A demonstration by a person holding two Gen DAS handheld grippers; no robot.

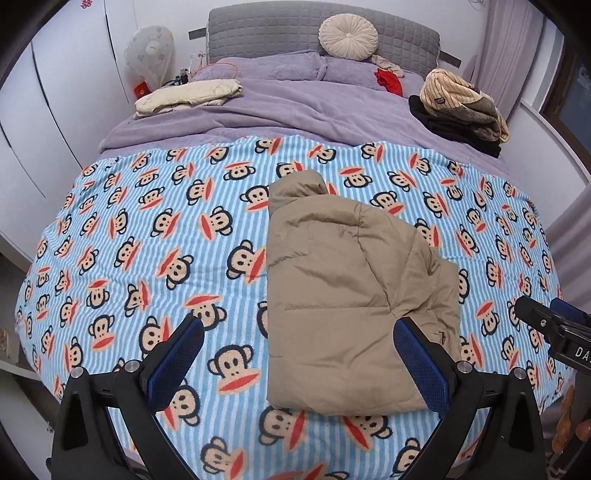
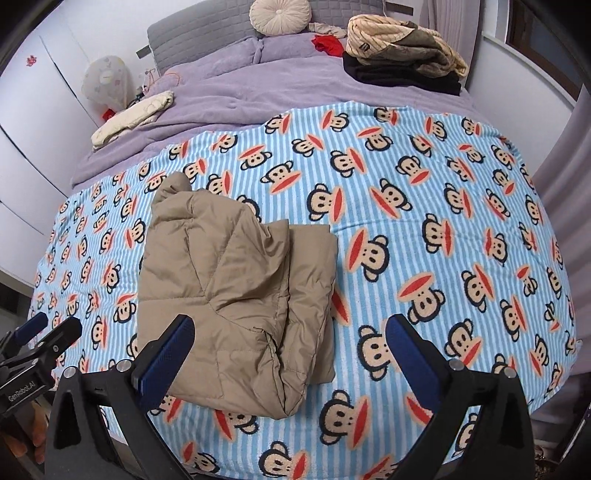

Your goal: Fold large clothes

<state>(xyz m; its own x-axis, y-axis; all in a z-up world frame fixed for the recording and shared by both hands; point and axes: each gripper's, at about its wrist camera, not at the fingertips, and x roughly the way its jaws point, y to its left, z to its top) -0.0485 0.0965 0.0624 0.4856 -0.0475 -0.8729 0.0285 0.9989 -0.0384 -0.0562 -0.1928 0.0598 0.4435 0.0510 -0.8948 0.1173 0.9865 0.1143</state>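
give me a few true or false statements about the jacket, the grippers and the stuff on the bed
1. The tan jacket lies folded on the monkey blanket. True.
2. The right gripper is clamped on the jacket. False: its jaws stand wide open, holding nothing.
3. The left gripper is open. True.
4. A round cushion leans on the headboard. True.
5. The pile of clothes sits on the monkey blanket. False: it is on the purple bedding.

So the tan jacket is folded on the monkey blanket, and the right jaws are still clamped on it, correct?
Not quite. The tan jacket does lie folded on the monkey blanket, but the right gripper has its jaws wide open, holding nothing, as the right wrist view shows.
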